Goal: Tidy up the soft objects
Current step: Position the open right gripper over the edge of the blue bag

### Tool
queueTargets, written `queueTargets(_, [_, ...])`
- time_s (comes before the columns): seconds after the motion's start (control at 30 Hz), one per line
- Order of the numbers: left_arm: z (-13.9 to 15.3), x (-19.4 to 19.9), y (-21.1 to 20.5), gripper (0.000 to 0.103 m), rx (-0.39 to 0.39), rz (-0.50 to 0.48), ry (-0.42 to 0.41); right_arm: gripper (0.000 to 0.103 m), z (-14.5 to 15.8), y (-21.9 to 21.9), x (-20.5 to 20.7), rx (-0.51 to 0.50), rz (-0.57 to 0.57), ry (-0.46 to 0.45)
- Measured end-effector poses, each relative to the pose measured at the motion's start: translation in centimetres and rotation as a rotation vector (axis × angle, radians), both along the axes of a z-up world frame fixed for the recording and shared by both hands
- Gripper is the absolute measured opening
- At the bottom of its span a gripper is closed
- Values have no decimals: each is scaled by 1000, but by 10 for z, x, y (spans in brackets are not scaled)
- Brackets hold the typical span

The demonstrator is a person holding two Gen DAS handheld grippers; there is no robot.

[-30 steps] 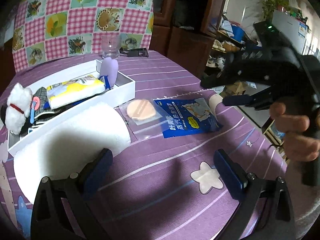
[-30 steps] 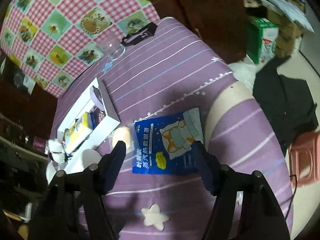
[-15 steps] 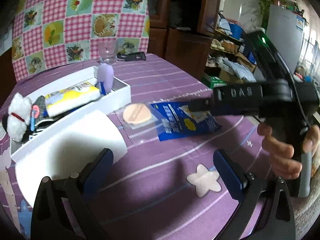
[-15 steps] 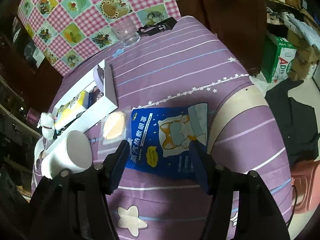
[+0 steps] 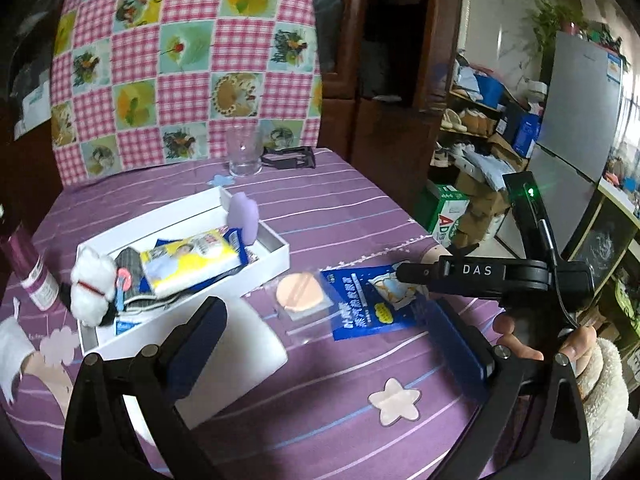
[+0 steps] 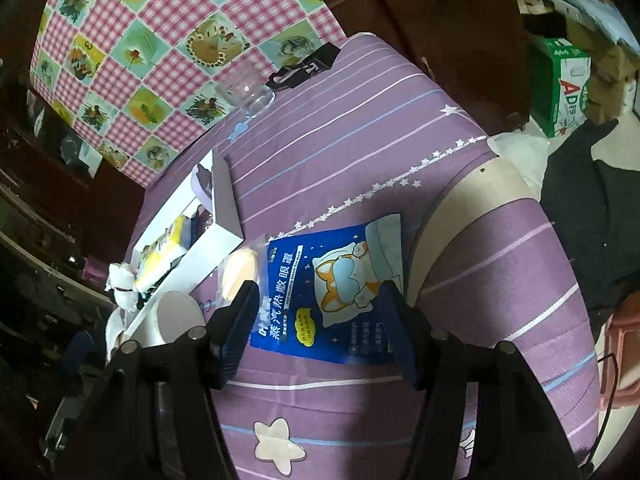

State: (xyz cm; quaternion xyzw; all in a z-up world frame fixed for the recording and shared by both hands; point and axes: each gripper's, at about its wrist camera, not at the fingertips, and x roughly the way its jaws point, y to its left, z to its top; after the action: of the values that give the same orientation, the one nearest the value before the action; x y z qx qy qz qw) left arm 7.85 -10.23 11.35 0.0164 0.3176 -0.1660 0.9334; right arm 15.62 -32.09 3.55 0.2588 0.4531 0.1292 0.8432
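Note:
A blue eye-mask packet (image 5: 368,304) (image 6: 332,288) lies flat on the purple cloth. Beside it is an orange puff (image 5: 298,290) (image 6: 240,272) in a clear bag. My right gripper (image 6: 320,304) hovers just over the packet, open, with its fingers astride the packet's near half. In the left wrist view the right gripper's black arm (image 5: 472,276) reaches in from the right, a hand holding it. My left gripper (image 5: 326,320) is open and empty, above the cloth in front of a white roll (image 5: 248,344). A white box (image 5: 276,252) holds a yellow pack (image 5: 192,260), a lilac soft piece (image 5: 244,216) and a cotton ball (image 5: 90,276).
A drinking glass (image 5: 243,152) and a black clip (image 5: 288,158) stand at the table's far edge before a checked cushion. A purple bottle (image 5: 28,272) is at the left. The table's edge drops off at the right, with cartons and shelves beyond it.
My left gripper has risen, so the table looks farther off. The right gripper has swung in and down over the blue packet, which now lies between its fingers.

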Motion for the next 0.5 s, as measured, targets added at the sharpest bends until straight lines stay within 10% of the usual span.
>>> queueTargets(0.5, [-44,50,-21,101,-39,-65,96,63,-7,-16,7,43,-44,34])
